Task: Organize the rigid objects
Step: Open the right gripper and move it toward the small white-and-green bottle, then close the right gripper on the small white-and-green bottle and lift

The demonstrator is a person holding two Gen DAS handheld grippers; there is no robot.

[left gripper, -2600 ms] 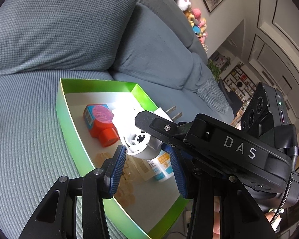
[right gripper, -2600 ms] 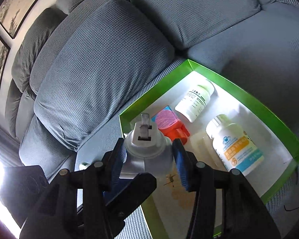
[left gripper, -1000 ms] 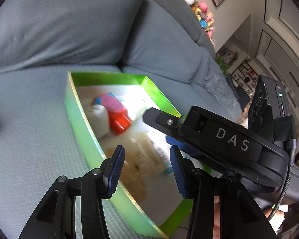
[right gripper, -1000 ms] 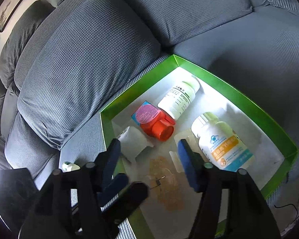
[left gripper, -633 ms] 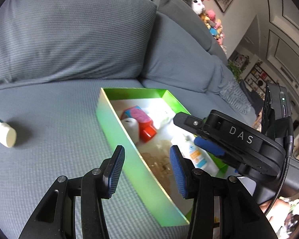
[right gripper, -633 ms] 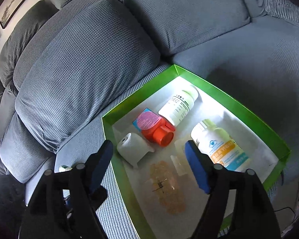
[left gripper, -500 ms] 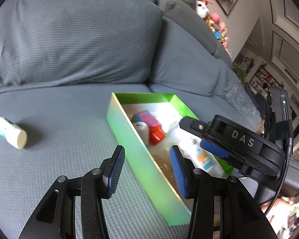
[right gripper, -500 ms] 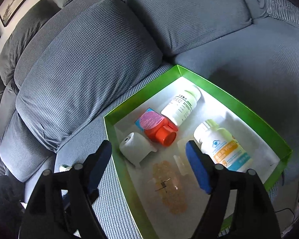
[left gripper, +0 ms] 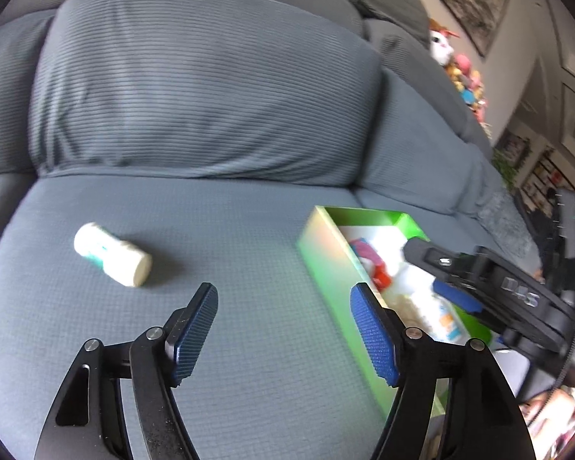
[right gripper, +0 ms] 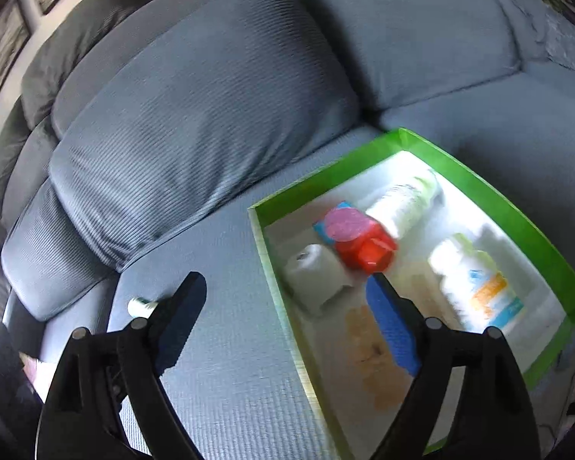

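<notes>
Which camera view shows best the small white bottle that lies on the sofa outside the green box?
The left wrist view: the bottle lies whole on its side on the sofa seat, unobstructed. The right wrist view shows only one end of it, peeking out behind a finger of the right gripper.

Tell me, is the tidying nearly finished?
Nearly. Done: the green box holds two white bottles, a red-and-pink container and a white plug adapter. In hand: nothing; the left gripper and right gripper are empty, jaws opening. Left: one small white bottle lying on the sofa cushion.
</notes>
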